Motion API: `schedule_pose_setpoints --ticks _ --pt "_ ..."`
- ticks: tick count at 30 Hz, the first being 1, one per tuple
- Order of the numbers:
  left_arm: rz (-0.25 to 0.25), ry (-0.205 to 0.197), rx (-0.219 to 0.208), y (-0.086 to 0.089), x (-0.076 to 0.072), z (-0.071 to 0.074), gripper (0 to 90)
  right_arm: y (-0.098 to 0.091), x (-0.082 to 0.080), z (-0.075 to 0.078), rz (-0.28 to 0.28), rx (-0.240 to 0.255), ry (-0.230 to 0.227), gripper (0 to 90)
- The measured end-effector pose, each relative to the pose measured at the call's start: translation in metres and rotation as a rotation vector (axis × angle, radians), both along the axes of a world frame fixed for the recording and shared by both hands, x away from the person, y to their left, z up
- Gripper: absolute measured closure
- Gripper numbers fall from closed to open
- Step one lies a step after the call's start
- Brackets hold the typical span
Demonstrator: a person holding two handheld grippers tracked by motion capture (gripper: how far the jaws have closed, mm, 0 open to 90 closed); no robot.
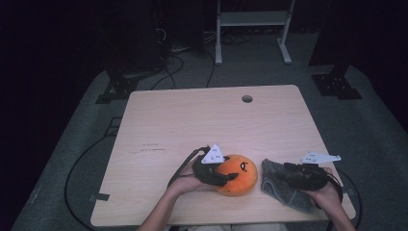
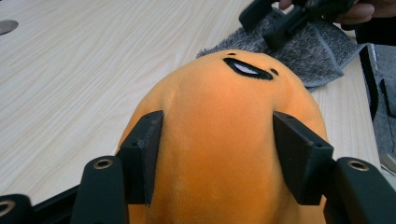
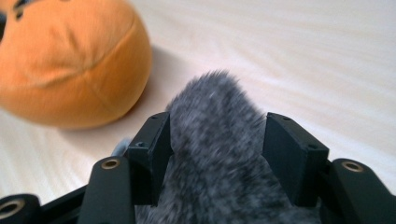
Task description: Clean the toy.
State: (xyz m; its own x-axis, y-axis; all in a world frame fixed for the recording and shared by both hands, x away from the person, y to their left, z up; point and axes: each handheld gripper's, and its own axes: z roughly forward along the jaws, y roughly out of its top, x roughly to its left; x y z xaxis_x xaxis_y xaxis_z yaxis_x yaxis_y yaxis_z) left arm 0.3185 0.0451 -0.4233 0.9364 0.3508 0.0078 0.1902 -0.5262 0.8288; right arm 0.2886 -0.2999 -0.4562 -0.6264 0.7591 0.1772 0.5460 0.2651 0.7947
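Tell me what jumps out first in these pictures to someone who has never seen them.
The bright orange plush toy with a small black face stands out, sitting near the front edge of the pale wooden table. The left gripper has its jaws pressed against the toy's two sides. Just to the toy's right lies a fuzzy grey cloth, and the right gripper has its jaws on either side of a raised fold of it.

I am looking along my right tool point(image 3: 217, 158), its jaws standing apart around grey fuzzy cloth point(image 3: 215, 140), orange plush point(image 3: 70, 60) lying beyond on the pale tabletop point(image 3: 303, 60)
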Motion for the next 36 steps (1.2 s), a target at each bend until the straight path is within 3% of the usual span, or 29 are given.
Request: schedule_pose_setpoints --ticks 4,7,11,18,21,26,29,36 --pt "0.011 -0.003 -0.011 0.001 0.002 0.004 40.6 0.000 -0.005 0.007 -0.002 0.032 -0.052 39.8" --pt "0.014 -0.002 -0.012 0.001 0.005 0.004 41.7 0.002 -0.007 0.006 0.017 0.054 -0.043 39.3" --pt "0.054 -0.037 -0.009 0.006 0.008 0.007 42.5 0.006 -0.009 0.007 0.027 0.054 -0.049 39.3" --pt "0.246 -0.151 -0.015 0.030 0.017 0.013 42.4 0.012 -0.010 0.009 0.037 0.042 -0.060 39.2" --pt "0.325 -0.171 -0.028 0.037 0.022 0.009 42.2 0.017 -0.009 0.009 0.049 0.033 -0.058 39.4" --pt "0.342 -0.146 -0.035 0.038 0.027 0.000 41.0 0.023 -0.007 0.007 0.069 0.022 -0.048 39.5" --pt "0.339 -0.140 -0.030 0.037 0.025 0.000 35.0 0.024 -0.007 0.006 0.076 0.013 -0.048 39.5" --pt "0.325 -0.099 -0.061 0.048 0.023 0.011 19.5 0.022 -0.009 0.007 0.063 0.014 -0.054 39.4"
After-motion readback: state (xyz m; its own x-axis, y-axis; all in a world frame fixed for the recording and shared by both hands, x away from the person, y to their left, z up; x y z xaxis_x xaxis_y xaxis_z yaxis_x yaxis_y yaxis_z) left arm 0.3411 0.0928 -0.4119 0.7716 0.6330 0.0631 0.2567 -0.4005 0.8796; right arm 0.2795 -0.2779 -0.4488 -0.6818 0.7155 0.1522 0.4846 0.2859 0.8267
